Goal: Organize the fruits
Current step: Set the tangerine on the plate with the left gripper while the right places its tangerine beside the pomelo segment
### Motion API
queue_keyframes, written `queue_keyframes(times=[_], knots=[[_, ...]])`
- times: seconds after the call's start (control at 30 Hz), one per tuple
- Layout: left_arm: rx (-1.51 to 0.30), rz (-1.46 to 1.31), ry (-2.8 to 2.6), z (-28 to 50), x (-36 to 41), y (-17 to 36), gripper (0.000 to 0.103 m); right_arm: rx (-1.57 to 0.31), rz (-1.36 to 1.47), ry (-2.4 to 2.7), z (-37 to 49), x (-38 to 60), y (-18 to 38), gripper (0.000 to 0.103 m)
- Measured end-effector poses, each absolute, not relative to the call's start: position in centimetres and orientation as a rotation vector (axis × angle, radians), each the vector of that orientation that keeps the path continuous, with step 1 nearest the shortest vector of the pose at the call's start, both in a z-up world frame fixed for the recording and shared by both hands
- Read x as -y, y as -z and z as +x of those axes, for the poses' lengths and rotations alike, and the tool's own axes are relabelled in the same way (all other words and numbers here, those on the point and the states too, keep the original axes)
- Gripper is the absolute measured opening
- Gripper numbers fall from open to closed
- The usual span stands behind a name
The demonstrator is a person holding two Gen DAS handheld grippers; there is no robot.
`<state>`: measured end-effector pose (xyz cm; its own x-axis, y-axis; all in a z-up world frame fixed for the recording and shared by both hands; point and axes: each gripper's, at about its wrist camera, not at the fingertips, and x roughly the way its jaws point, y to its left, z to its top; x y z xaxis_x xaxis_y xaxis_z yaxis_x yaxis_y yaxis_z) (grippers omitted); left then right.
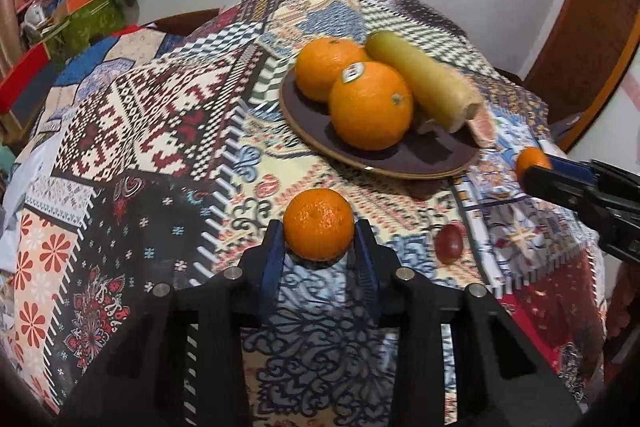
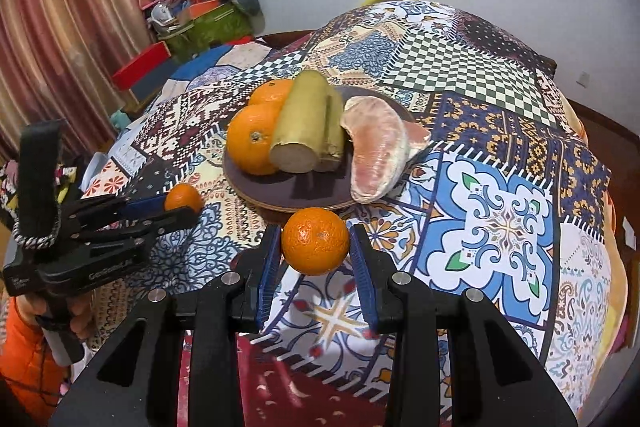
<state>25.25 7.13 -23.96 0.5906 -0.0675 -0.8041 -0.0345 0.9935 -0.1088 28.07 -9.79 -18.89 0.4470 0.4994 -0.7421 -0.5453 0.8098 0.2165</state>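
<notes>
My left gripper [image 1: 319,233] is shut on a small mandarin [image 1: 319,225] and holds it above the patterned cloth, short of the dark plate [image 1: 316,123]. My right gripper [image 2: 315,241] is shut on another mandarin [image 2: 315,241] just in front of the plate [image 2: 280,193]. The plate holds two oranges [image 1: 370,105], a yellow-green sugarcane piece [image 1: 424,77] and a peeled pomelo segment [image 2: 378,151]. The left gripper with its mandarin [image 2: 183,198] shows at the left of the right wrist view; the right gripper's mandarin [image 1: 532,161] shows at the right edge of the left wrist view.
A small red fruit [image 1: 450,242] lies on the cloth right of my left gripper. The table is covered by a patchwork cloth [image 2: 500,219]. Boxes and clutter [image 2: 200,15] stand by the wall at the back left, beside a curtain [image 2: 72,27].
</notes>
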Motion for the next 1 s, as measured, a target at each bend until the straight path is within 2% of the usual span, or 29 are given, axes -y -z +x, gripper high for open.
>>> queue_keyframes(times=[0.33, 1.0], knots=[[-0.888, -0.115, 0.094, 26.7, -4.4, 21.7, 0.035, -0.876, -0.041, -0.646, 29.2, 10.2, 18.7, 0.032], [-0.926, -0.111, 0.153, 30.8, -1.9, 23.3, 0.035, -0.837, -0.029, -0.641, 33.4, 9.2, 18.5, 0.032]])
